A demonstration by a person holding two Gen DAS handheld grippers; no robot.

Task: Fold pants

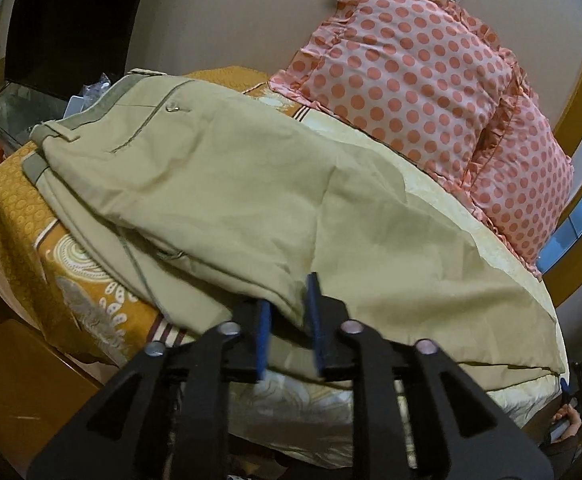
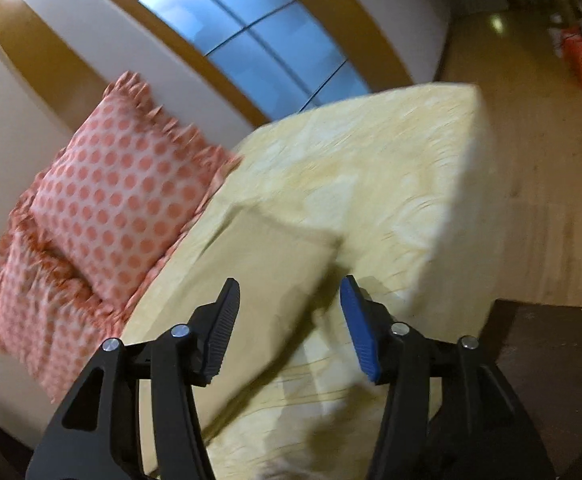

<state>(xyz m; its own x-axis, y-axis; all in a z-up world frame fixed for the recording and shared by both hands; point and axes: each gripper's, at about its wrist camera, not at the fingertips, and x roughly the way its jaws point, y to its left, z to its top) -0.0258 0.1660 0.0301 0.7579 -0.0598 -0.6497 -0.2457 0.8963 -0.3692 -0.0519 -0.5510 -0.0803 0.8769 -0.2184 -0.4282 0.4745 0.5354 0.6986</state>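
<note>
A: Biggest first. What's the surface?

B: Bed (image 1: 431, 208), pale yellow sheet on the mattress; orange patterned cover (image 1: 63, 264) over the corner near the left claw; in the right wrist view the sheet (image 2: 391, 168) runs to the mattress corner, wood floor (image 2: 539, 168) past it; that view is motion-blurred.

A: Pants?

B: Khaki pants (image 1: 219, 184) lie flat across the bed; waistband at the far left end, one leg laid over the other; the leg end (image 2: 267, 264) shows in the right view, resting on the sheet.

A: Anything beside them?

B: Two pink polka-dot pillows (image 1: 407, 60), frilled, propped against the wall along the far side of the bed, near the pants; can't tell if they touch.

A: Left claw?

B: Left gripper (image 1: 289, 320) at the near edge of the pants; jaws narrow, a fold of the leg fabric pinched between the blue pads.

A: Right?

B: Right gripper (image 2: 289, 320) jaws wide, nothing in them; it hangs over the leg end; contact with the cloth can't be judged.
</note>
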